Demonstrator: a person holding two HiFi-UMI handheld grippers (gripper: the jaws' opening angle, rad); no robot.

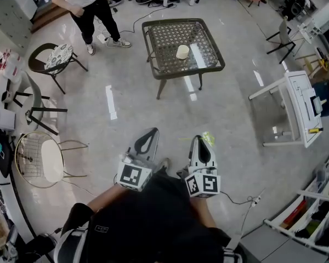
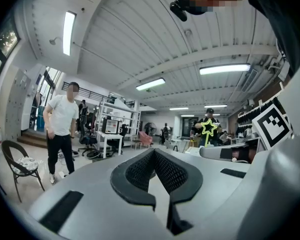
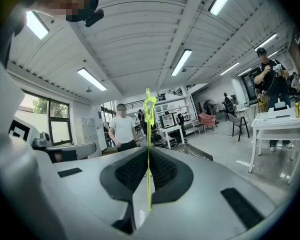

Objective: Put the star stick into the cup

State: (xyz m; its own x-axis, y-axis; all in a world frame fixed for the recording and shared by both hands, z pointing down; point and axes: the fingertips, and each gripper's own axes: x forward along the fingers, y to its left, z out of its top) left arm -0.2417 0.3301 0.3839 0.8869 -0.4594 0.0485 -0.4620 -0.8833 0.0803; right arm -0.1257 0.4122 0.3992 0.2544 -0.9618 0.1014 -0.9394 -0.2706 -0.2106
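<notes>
The cup (image 1: 182,52), small and cream-coloured, stands near the middle of a dark wicker table (image 1: 153,26) some way ahead across the floor. Both grippers are held close to my body, far from that table. My right gripper (image 1: 199,139) (image 3: 148,149) is shut on the star stick (image 3: 149,134), a thin yellow-green rod running up between the jaws to a star outline at its top. That star (image 2: 208,128) also shows in the left gripper view, off to the right. My left gripper (image 1: 152,131) (image 2: 154,151) is shut, its tips meeting with nothing between them.
A person in a white shirt and black trousers (image 1: 90,4) stands beyond the table to the left. A cushioned chair (image 1: 57,56) and a wire chair (image 1: 41,158) stand at the left. A white desk (image 1: 299,106) is at the right, shelving (image 1: 312,223) below it.
</notes>
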